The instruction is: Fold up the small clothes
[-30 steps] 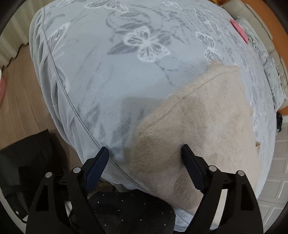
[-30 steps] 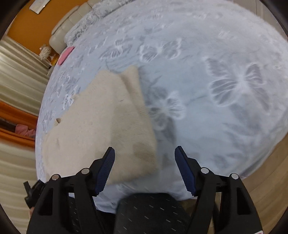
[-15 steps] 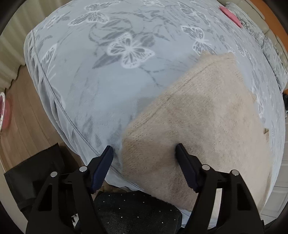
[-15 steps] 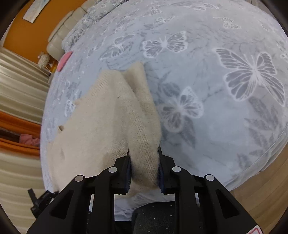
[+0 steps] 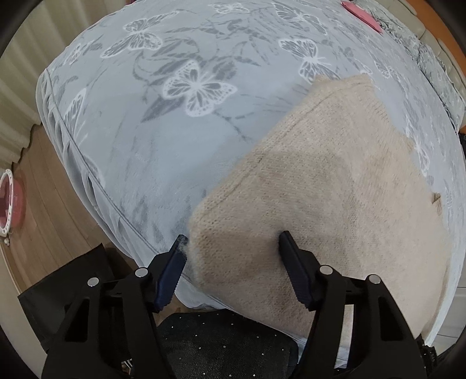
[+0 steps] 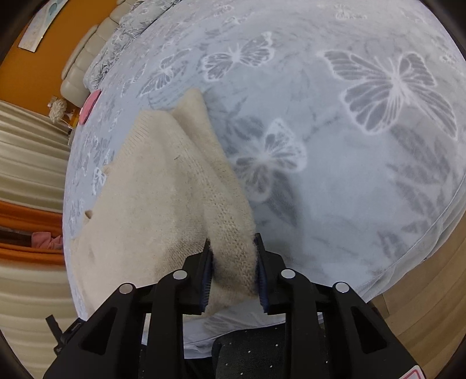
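A cream knitted sweater (image 5: 335,180) lies on a grey bed cover with butterfly print (image 5: 180,122). My left gripper (image 5: 231,237) is open, its jaws astride the sweater's near corner at the bed edge, with the fabric between them. In the right wrist view the same sweater (image 6: 151,192) lies left of centre. My right gripper (image 6: 233,242) is shut on the sweater's other near corner, which bunches up between the pads.
A pink flat item (image 5: 362,13) lies far up the bed, also in the right wrist view (image 6: 88,106). Wooden floor (image 5: 43,204) lies beside the bed, with a pink and white round object (image 5: 8,201) on it. A cream headboard (image 6: 78,73) stands at the far end.
My right gripper closed on the sweater corner and keeps hold of it. My left gripper moved forward over the other corner and its jaws narrowed around it.
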Action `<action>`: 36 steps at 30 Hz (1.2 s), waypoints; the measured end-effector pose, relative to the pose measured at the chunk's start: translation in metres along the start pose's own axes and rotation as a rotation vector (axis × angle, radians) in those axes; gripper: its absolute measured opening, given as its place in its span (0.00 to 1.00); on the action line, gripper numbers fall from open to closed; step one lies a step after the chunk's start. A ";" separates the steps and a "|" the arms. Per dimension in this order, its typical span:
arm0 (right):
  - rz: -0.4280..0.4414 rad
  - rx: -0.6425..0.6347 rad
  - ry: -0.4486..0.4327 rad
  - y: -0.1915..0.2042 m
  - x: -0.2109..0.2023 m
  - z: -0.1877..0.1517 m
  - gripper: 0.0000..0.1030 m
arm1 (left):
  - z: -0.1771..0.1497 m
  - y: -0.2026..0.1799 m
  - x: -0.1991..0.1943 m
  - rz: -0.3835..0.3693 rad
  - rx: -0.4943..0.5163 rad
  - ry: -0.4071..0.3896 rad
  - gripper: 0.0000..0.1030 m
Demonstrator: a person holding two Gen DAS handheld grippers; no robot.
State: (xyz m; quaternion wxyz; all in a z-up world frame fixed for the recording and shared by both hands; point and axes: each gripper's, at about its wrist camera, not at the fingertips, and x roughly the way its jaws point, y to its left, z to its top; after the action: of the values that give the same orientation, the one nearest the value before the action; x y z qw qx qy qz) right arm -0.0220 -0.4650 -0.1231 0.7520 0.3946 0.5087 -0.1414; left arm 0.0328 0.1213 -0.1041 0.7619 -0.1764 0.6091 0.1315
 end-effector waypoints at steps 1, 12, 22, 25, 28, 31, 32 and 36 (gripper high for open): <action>-0.025 -0.027 -0.022 0.007 -0.008 0.000 0.26 | 0.000 -0.001 0.000 0.002 0.003 0.000 0.60; -0.053 -0.316 -0.116 0.106 -0.023 0.005 0.29 | 0.002 -0.012 -0.002 0.018 0.039 -0.006 0.49; -0.002 -0.633 0.079 0.251 0.066 -0.025 0.36 | 0.013 0.010 -0.012 -0.206 -0.103 0.035 0.15; 0.001 -0.668 0.089 0.277 0.082 -0.029 0.36 | 0.016 0.028 -0.020 -0.336 -0.213 0.037 0.14; -0.037 -0.701 0.121 0.296 0.106 -0.034 0.36 | 0.014 0.033 -0.029 -0.403 -0.233 0.020 0.14; -0.148 -0.743 0.234 0.297 0.149 -0.046 0.37 | 0.010 0.029 -0.040 -0.438 -0.209 0.009 0.14; -0.158 -0.785 0.205 0.299 0.153 -0.051 0.39 | 0.008 0.028 -0.043 -0.443 -0.200 0.007 0.14; -0.167 -0.803 0.228 0.307 0.150 -0.047 0.41 | 0.008 0.004 -0.064 -0.483 -0.117 -0.018 0.13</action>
State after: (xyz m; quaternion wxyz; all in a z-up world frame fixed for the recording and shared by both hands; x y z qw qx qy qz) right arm 0.2023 -0.2024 -0.1248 0.7709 0.0410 0.6335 0.0519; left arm 0.0241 0.1297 -0.0410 0.7650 -0.3595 0.5340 -0.0182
